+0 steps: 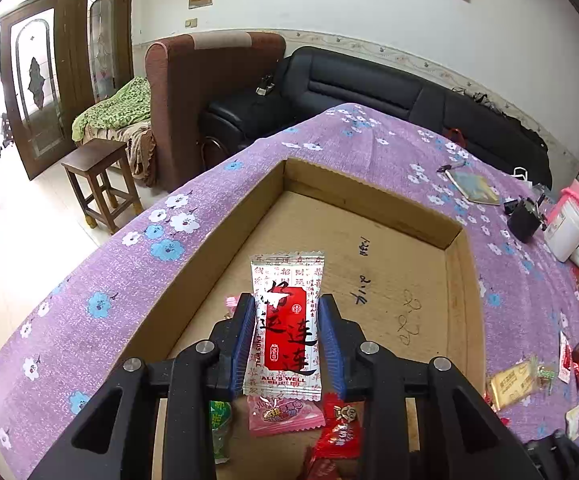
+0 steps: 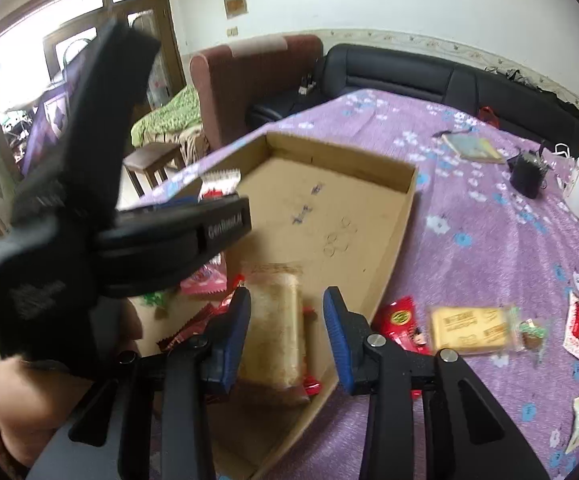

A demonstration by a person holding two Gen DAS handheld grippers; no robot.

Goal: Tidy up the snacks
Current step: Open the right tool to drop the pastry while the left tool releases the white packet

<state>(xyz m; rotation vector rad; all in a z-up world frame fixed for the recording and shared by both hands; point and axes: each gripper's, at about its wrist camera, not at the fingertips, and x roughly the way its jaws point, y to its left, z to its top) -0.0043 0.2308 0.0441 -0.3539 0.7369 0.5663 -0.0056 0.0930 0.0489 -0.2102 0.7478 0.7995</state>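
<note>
My left gripper (image 1: 287, 336) pinches a white-and-red candy packet (image 1: 287, 320) over the cardboard tray (image 1: 455, 268), its long axis along the fingers. My right gripper (image 2: 287, 336) stands spread around a tan wafer bar (image 2: 275, 328) lying lengthwise in the tray, nearer the loose snacks.

Green packet (image 1: 220, 428) behind left gripper (image 1: 288, 328)

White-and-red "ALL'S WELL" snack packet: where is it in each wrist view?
Left wrist: the packet is low centre, between the left gripper fingers, above the cardboard box.
Right wrist: only its crimped top edge shows, left of centre, above the left gripper's black body.
Shared landmark: the cardboard box.
</note>
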